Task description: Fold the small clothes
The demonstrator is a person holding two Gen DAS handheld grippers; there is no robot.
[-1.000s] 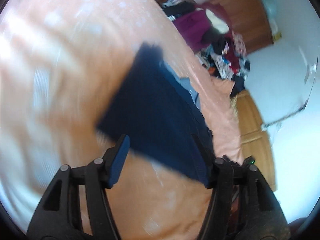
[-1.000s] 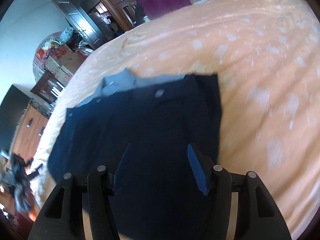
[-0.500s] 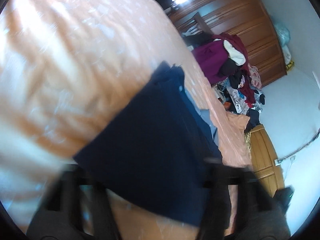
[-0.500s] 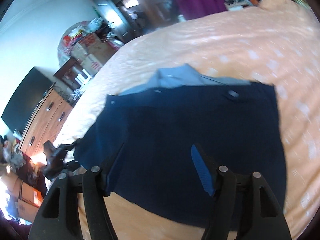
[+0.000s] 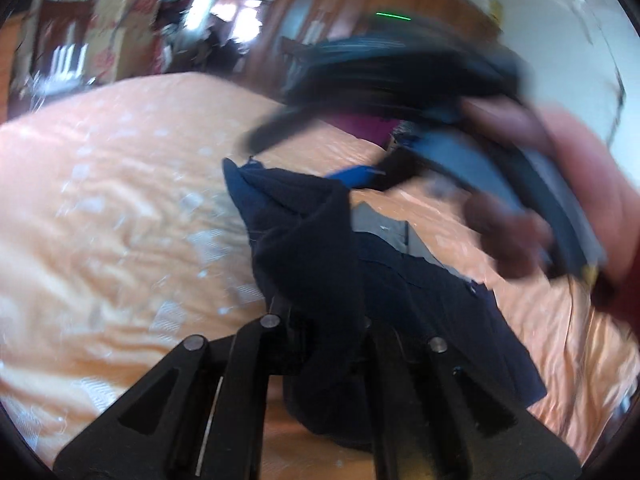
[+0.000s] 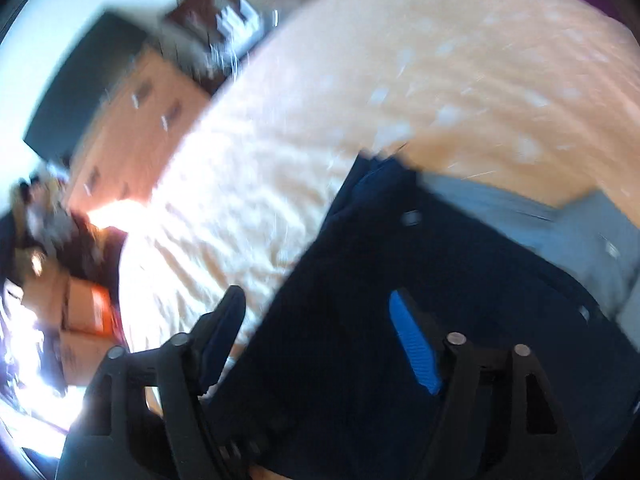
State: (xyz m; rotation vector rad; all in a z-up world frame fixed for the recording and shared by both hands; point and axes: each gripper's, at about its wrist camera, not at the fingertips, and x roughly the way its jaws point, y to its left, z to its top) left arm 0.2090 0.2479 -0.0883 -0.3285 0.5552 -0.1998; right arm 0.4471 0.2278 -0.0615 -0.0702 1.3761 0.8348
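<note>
Our left gripper (image 5: 320, 320) has its black fingers clamped tight on a bunched corner of the dark navy fabric garment (image 5: 420, 300), and that corner stands raised off the peach patterned bedspread (image 5: 120, 220) while the remainder of the cloth trails away to the right in this view and lies flat. A pale grey-blue lining or inner layer (image 6: 520, 216) shows along the garment's far edge.

Our right gripper (image 6: 320, 336) hangs over the same garment with its jaws opening, blue pads apart and nothing pinched between them; the navy cloth lies under and just beyond its fingertips, spreading to the right in its view, though the picture is heavily blurred. In the left wrist view we also see the right hand (image 5: 560, 184) wrapped round its tool, above and beyond the cloth.

What the fold turns on, we judge, is this: the garment's long axis runs from the pinched corner outward toward the right hand, so the free end lies nearer the right gripper.
</note>
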